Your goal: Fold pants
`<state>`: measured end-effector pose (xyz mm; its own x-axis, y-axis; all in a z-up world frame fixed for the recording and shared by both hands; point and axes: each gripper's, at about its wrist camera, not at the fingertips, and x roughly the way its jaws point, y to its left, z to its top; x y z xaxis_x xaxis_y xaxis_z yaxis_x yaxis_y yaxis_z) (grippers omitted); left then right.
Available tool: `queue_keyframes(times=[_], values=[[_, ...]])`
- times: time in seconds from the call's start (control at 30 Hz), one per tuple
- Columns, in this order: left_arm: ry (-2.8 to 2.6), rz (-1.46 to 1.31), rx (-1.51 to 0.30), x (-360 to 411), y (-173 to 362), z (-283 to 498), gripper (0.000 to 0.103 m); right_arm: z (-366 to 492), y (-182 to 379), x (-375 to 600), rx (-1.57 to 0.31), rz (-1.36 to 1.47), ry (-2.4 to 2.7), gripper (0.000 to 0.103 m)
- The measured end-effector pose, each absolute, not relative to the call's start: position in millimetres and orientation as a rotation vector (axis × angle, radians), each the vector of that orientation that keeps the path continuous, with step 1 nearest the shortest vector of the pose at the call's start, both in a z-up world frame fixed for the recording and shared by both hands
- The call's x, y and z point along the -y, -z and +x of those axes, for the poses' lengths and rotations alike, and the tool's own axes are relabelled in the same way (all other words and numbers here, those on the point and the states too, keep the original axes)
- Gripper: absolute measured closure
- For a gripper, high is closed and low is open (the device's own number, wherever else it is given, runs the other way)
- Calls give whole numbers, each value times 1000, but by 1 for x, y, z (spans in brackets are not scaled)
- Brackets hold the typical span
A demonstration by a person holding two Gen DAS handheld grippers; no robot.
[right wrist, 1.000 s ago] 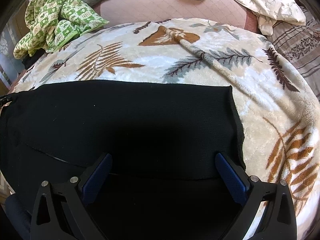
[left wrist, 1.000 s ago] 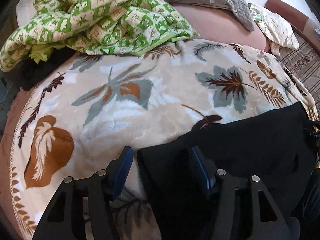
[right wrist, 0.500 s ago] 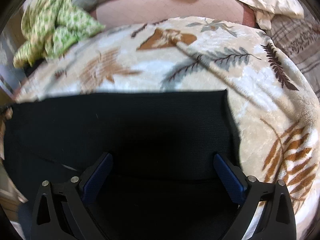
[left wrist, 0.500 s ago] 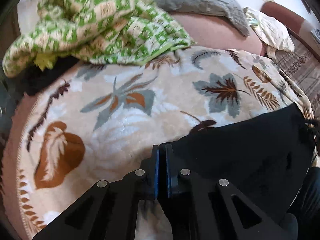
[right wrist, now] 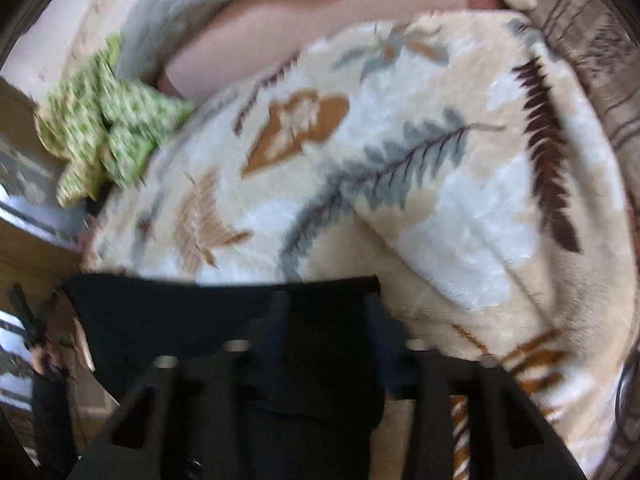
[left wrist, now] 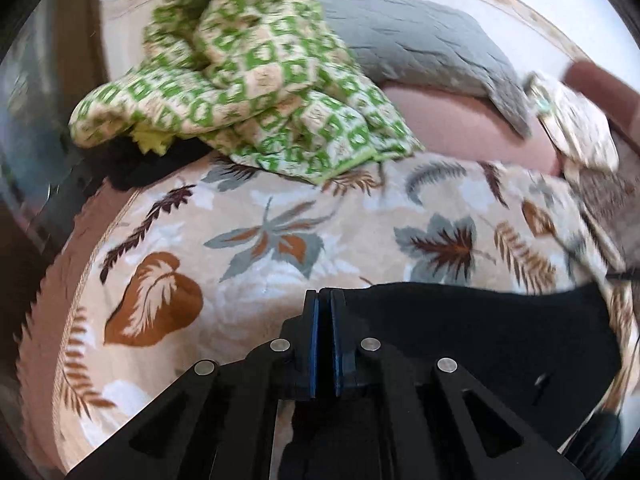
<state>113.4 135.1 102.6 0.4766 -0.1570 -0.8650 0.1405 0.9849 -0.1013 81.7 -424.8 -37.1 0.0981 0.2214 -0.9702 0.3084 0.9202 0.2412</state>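
Black pants (left wrist: 480, 332) nearest, flat on leaf-print blanket (left wrist: 280, 240). Left gripper (left wrist: 323, 340), open a second ago, now clenched on one corner, lifted. Right gripper (right wrist: 328, 344), wide before, closing over opposite corner. Fold likely starting. Beyond, green checked quilt (left wrist: 256, 80).

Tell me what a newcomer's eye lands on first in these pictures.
First, the black pants spread low across the leaf-print blanket, with the left gripper shut on their near-left edge. Next, the crumpled green-and-cream checked cloth heaped at the blanket's far left, a grey quilted pillow behind it. In the blurred right wrist view, the right gripper is closing with the pants' fabric between its jaws.
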Motion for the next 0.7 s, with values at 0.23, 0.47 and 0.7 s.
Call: queue_keyframes(times=[0.23,0.47,0.7], values=[[170,-34,-1086,-135,-98,118,99,82,64,429,-1486,464,101,69],[136,-81,-1080,-148,-91,130,99,99,40,423,-1396,375,40,98],[114,-92,-1079,-157,-83,130,99,109,14,409,-1325,287,-18,99]])
